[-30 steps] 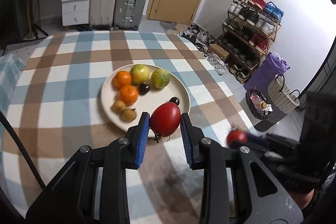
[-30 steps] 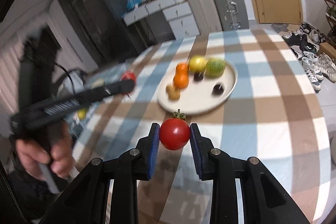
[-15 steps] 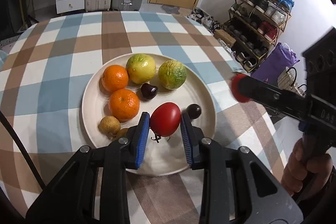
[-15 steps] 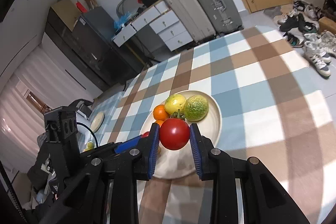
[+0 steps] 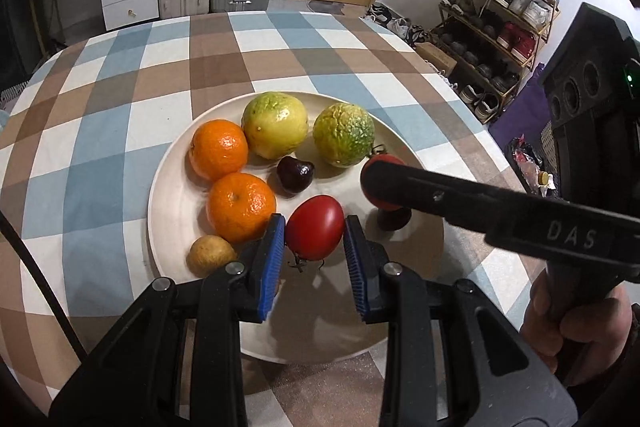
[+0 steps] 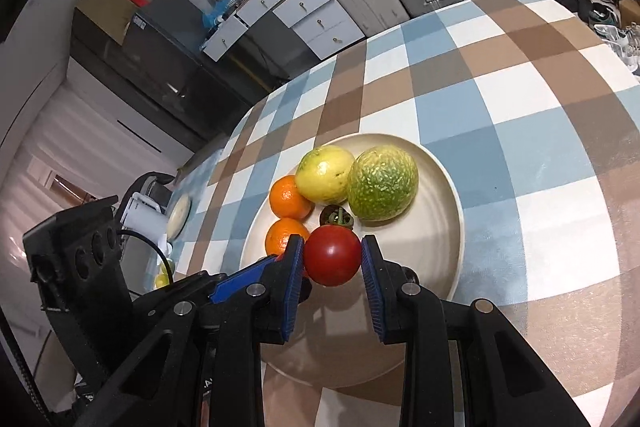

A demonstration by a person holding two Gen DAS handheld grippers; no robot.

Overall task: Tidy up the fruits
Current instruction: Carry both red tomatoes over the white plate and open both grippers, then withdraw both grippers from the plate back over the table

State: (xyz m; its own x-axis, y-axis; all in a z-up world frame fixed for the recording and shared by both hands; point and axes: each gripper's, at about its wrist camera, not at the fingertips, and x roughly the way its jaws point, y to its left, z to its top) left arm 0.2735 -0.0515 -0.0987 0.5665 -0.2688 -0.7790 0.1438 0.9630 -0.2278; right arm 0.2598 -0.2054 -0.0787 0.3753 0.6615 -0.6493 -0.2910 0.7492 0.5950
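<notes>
Over the cream plate (image 5: 172, 187) of fruit on the checkered counter (image 5: 120, 99), the left claw (image 5: 315, 239) grips an oval tomato (image 5: 315, 227), while the right claw (image 6: 332, 259) grips a round tomato (image 6: 332, 255).

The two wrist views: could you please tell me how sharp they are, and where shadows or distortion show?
Left wrist view: sharp; the tablecloth checks bow outward; the left gripper shadows the plate beneath its tomato. Right wrist view: also sharp, strongly curved and tilted; glare spot on the right gripper's tomato.
</notes>
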